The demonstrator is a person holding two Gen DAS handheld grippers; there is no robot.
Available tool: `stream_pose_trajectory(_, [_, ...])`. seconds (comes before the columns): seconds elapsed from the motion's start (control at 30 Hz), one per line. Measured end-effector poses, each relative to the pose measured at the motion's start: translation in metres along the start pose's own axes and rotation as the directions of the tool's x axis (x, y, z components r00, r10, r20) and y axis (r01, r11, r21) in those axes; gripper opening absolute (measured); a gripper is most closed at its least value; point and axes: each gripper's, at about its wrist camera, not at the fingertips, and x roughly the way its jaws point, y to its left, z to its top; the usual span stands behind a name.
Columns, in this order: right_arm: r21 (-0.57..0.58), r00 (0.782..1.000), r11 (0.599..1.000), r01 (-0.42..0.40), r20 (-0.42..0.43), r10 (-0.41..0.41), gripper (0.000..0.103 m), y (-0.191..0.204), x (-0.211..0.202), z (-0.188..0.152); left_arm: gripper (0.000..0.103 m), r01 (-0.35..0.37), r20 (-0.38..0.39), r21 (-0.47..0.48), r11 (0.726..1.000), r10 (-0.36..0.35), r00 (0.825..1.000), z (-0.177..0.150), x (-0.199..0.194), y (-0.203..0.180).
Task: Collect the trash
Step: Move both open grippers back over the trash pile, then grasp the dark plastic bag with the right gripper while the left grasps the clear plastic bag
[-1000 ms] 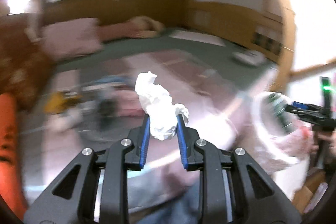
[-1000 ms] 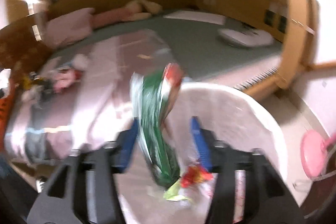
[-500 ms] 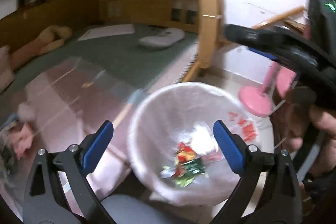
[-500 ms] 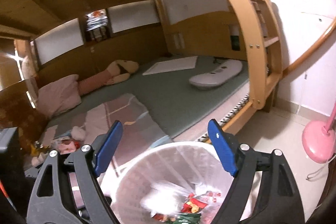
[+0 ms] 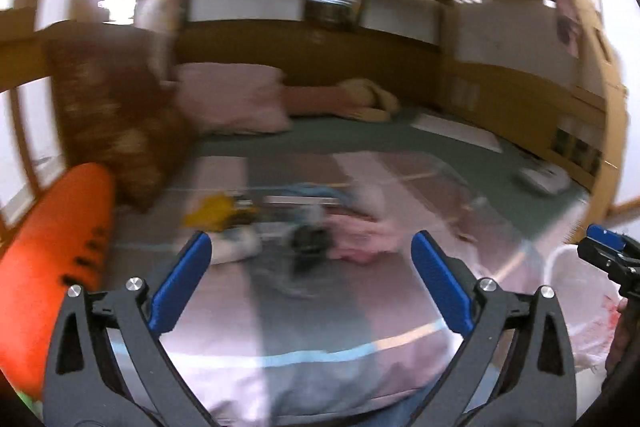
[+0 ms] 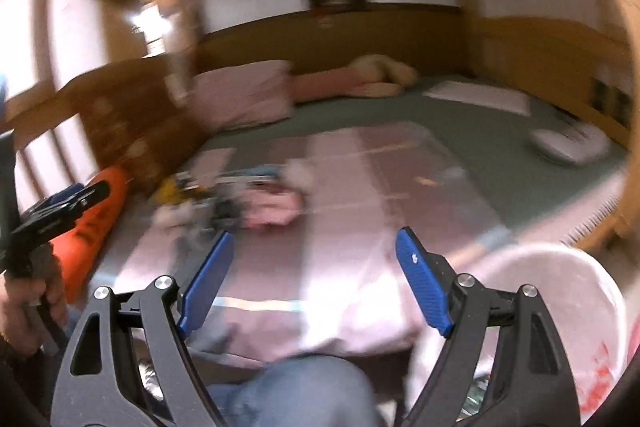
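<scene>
A blurred pile of trash (image 5: 280, 223) lies on the pink blanket (image 5: 320, 319): a yellow wrapper (image 5: 216, 211), a white crumpled tissue (image 5: 236, 247), a dark item and pink bits. My left gripper (image 5: 310, 243) points at the pile from short of it, its jaws opening with nothing between them. My right gripper (image 6: 316, 237) is open and empty, facing the same pile (image 6: 240, 203). The white bag-lined trash bin (image 6: 560, 299) stands at the lower right by the bed. Its edge (image 5: 576, 291) shows in the left wrist view.
An orange cushion (image 5: 52, 267) and a brown pillow (image 5: 108, 115) lie left. A pink pillow (image 5: 232, 99) and a plush toy (image 5: 368, 95) lie at the back. A white device (image 5: 544, 179) rests on the green mattress. A knee in jeans (image 6: 300, 387) is below.
The left gripper let the white tissue go and opened wide; the right dropped the green wrapper into the bin. Both swung from the bin back towards the pile on the bed.
</scene>
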Motion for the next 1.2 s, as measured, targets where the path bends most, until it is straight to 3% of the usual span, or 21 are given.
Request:
stream_pose_trajectory(0.07, [-0.031,0.999,0.998,-0.047,-0.003,0.047,0.082,0.028,0.014,0.006,0.1,-0.046,0.007,-0.011,0.999,0.046,0.999,-0.012,-0.005,0.017])
stream_pose_trajectory(0.13, [-0.037,0.997,0.996,-0.079,-0.01,0.079,0.082,0.044,0.021,0.009,0.1,-0.114,-0.045,-0.035,0.993,0.113,0.993,-0.017,0.001,0.029])
stream_pose_trajectory(0.2, [-0.05,0.994,0.993,-0.106,-0.024,0.105,0.082,0.062,0.032,0.011,0.1,-0.136,-0.065,-0.052,0.989,0.133,0.989,-0.018,0.002,0.036])
stream_pose_trajectory(0.4, [-0.079,0.992,0.99,-0.117,-0.056,0.113,0.082,0.082,0.043,0.007,0.1,-0.104,-0.068,-0.14,0.985,0.096,0.993,-0.02,-0.004,0.053])
stream_pose_trajectory(0.9, [-0.048,0.993,0.993,-0.108,-0.057,0.106,0.082,0.071,0.049,0.002,0.1,-0.114,-0.091,-0.077,0.99,0.107,0.99,-0.024,0.002,0.035])
stream_pose_trajectory(1.03, [-0.03,0.989,0.991,-0.132,-0.064,0.13,0.082,0.071,0.073,0.002,0.1,-0.073,-0.169,-0.085,0.994,0.058,0.984,-0.022,0.026,0.034])
stream_pose_trajectory(1.2, [0.044,0.977,0.983,-0.176,-0.118,0.181,0.082,0.077,0.149,0.004,0.1,-0.126,-0.205,-0.14,0.982,0.096,0.974,-0.012,0.048,0.052])
